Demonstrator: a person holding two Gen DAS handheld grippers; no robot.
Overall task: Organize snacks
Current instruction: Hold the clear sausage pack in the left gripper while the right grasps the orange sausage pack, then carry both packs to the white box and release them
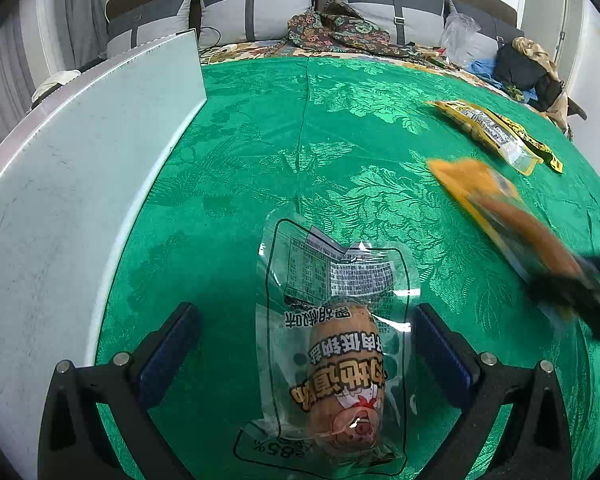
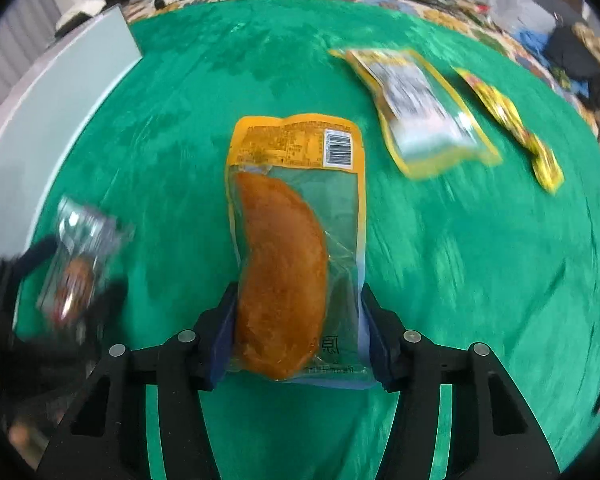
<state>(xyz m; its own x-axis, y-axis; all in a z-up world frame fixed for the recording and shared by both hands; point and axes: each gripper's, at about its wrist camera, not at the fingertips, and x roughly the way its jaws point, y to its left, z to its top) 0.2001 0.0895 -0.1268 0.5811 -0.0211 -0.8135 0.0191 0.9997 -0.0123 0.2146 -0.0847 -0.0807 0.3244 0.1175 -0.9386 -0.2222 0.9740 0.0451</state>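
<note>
My left gripper [image 1: 308, 332] is open, its jaws standing on either side of a clear sausage packet [image 1: 336, 344] that lies on the green cloth. My right gripper [image 2: 298, 328] is shut on an orange-edged packet with a brown meat piece [image 2: 288, 248], held above the cloth. That packet [image 1: 496, 216] and the right gripper [image 1: 580, 296] show blurred at the right of the left wrist view. The sausage packet [image 2: 80, 264] and left gripper show blurred at the left of the right wrist view.
A pale grey-white board [image 1: 60, 184] stands along the left edge of the green tablecloth [image 1: 260, 152]. Two yellow snack packets [image 2: 428, 112] [image 2: 516, 128] lie at the far right. Behind the table are a sofa with cushions [image 1: 256, 4] and piled clothes [image 1: 528, 68].
</note>
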